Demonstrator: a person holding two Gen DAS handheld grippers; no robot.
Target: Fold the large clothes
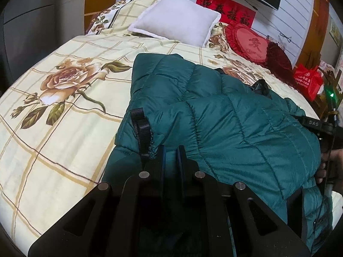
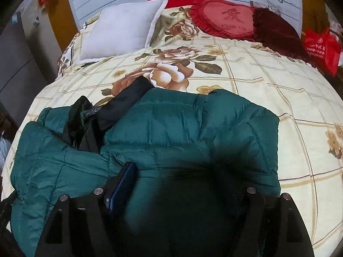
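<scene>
A large teal quilted jacket (image 1: 225,111) lies crumpled on the floral bed sheet (image 1: 64,128). My left gripper (image 1: 171,154) is shut on a fold of the jacket near a gathered cuff with a black strap (image 1: 140,132). In the right wrist view the jacket (image 2: 193,124) fills the foreground, its black lining (image 2: 90,124) showing at the left. My right gripper (image 2: 184,177) hovers open and wide over the jacket's bulging middle. Its blue-padded left finger (image 2: 122,184) shows; the right finger is lost in dark blur. A hand (image 1: 323,171) holding that gripper shows at the right edge.
A white pillow (image 2: 122,30), a red heart cushion (image 2: 227,19) and a dark red cushion (image 2: 276,32) lie at the head of the bed. A red bag (image 2: 321,47) stands beside the bed at the right. Bare sheet (image 2: 278,85) stretches beyond the jacket.
</scene>
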